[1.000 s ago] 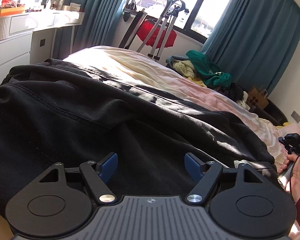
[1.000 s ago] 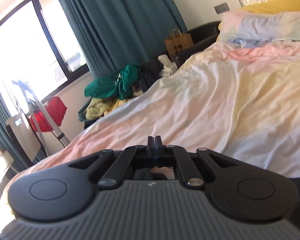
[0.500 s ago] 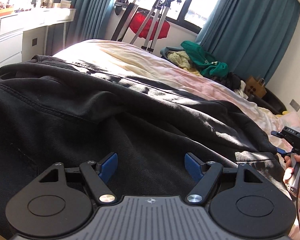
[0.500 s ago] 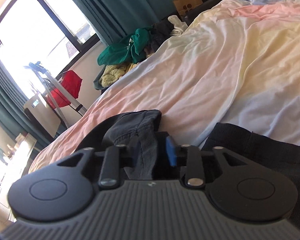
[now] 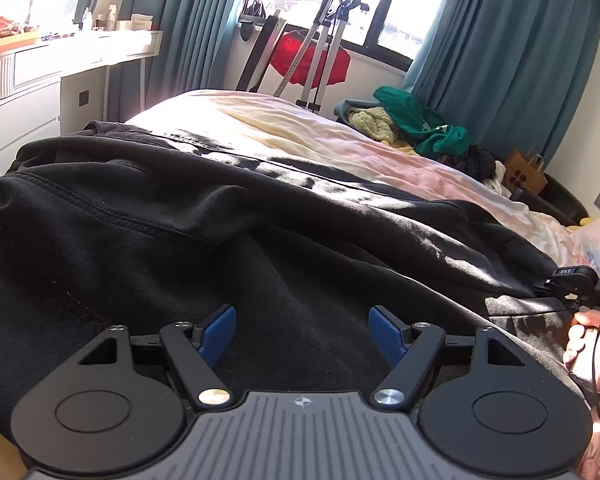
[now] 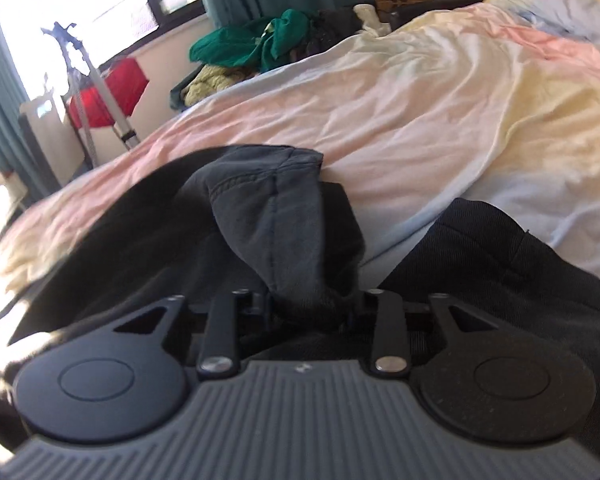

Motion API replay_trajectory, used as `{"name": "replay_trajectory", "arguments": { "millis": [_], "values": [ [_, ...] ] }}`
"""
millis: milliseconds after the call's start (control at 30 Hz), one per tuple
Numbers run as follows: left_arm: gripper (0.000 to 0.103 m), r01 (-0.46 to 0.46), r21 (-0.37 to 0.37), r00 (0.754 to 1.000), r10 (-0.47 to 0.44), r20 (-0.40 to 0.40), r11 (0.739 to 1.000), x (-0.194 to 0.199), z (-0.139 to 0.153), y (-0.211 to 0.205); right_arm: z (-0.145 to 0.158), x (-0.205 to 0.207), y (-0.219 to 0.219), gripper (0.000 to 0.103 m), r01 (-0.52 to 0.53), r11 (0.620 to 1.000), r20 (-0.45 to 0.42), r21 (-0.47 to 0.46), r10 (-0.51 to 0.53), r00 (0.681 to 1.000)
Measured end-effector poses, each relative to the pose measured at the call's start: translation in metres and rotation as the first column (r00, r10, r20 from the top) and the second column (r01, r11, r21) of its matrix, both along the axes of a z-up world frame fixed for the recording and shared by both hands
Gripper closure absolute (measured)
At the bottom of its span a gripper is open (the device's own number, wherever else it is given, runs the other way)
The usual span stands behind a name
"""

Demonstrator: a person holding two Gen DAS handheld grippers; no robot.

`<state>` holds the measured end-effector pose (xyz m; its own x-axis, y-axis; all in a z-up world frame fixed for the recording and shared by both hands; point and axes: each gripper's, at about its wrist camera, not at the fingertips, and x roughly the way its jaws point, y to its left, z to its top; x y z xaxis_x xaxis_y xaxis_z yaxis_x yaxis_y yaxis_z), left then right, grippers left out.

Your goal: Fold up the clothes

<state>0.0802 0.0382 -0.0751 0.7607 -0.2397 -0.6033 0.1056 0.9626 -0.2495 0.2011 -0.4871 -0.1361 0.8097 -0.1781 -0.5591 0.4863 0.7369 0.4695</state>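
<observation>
— Where are the black trousers (image 5: 260,248)?

— Spread across the pastel bedsheet (image 5: 340,148), running from its foot end toward the pillows. My left gripper (image 5: 302,334) hovers over them, blue pads (image 5: 219,332) spread wide, holding nothing.

— And your right?

— My right gripper (image 6: 312,306) pinches a bunched trouser hem (image 6: 276,224), raised off the bedsheet.

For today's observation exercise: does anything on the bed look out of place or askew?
The black garment lies rumpled across the bed, and one corner is bunched up in the right gripper.
</observation>
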Motion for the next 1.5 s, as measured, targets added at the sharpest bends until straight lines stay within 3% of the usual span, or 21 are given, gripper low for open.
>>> {"name": "replay_trajectory", "arguments": {
  "millis": [100,267,367,500,567,733,867,1067,1267,1333,1400,1500],
  "values": [
    [0.027,-0.001,0.003,1.0,0.001,0.0,1.0,0.0,0.0,-0.001,0.005,-0.011,-0.018,0.081,0.092,0.991,0.146,0.097,-0.105,0.984],
    [0.027,0.002,0.001,1.0,-0.002,-0.019,1.0,0.004,-0.004,-0.002,0.017,-0.014,-0.034,0.087,0.136,0.982,0.265,0.128,-0.166,0.95],
    [0.027,0.007,0.003,1.0,-0.007,-0.03,1.0,0.006,-0.006,-0.004,0.003,-0.013,-0.051,0.087,0.178,0.962,0.219,0.206,-0.223,0.95],
    [0.027,0.012,0.009,0.999,-0.011,-0.04,1.0,0.009,-0.008,-0.005,-0.021,-0.007,-0.056,0.088,0.205,0.962,0.093,0.181,-0.224,0.97],
    [0.027,0.012,0.013,0.999,-0.011,-0.042,1.0,0.01,-0.009,-0.005,-0.029,-0.006,-0.058,0.088,0.208,0.955,0.06,0.211,-0.225,0.972],
    [0.027,0.011,0.02,0.998,-0.01,-0.059,1.0,0.014,-0.013,-0.004,-0.03,0.003,-0.044,0.083,0.137,0.987,0.035,0.082,-0.14,0.99],
    [0.027,-0.002,0.037,0.998,0.004,-0.06,0.999,0.015,-0.011,-0.002,-0.02,-0.006,-0.044,0.074,0.131,0.987,0.024,0.089,-0.133,0.991],
    [0.026,-0.027,0.049,0.998,0.029,-0.051,0.998,0.009,-0.004,0.003,0.015,-0.044,-0.023,0.031,0.1,0.995,0.012,0.03,-0.1,0.995],
    [0.026,-0.038,0.071,0.998,0.043,-0.056,0.997,0.0,0.001,0.009,0.048,-0.083,-0.006,0.031,0.103,0.993,-0.024,0.052,-0.102,0.994],
    [0.026,-0.038,0.12,0.998,0.044,-0.051,0.992,-0.005,0.005,0.011,0.057,-0.095,0.005,0.023,0.076,0.996,-0.072,-0.04,-0.079,0.994],
    [0.026,-0.052,0.125,0.997,0.059,-0.05,0.991,-0.011,0.01,0.018,0.066,-0.11,0.013,0.023,0.053,0.992,-0.105,-0.115,-0.065,0.992],
    [0.025,-0.077,0.09,0.995,0.083,-0.06,0.993,-0.02,0.018,0.033,0.07,-0.134,0.012,0.023,0.086,0.991,-0.086,-0.104,-0.096,0.992]
  ]
}}
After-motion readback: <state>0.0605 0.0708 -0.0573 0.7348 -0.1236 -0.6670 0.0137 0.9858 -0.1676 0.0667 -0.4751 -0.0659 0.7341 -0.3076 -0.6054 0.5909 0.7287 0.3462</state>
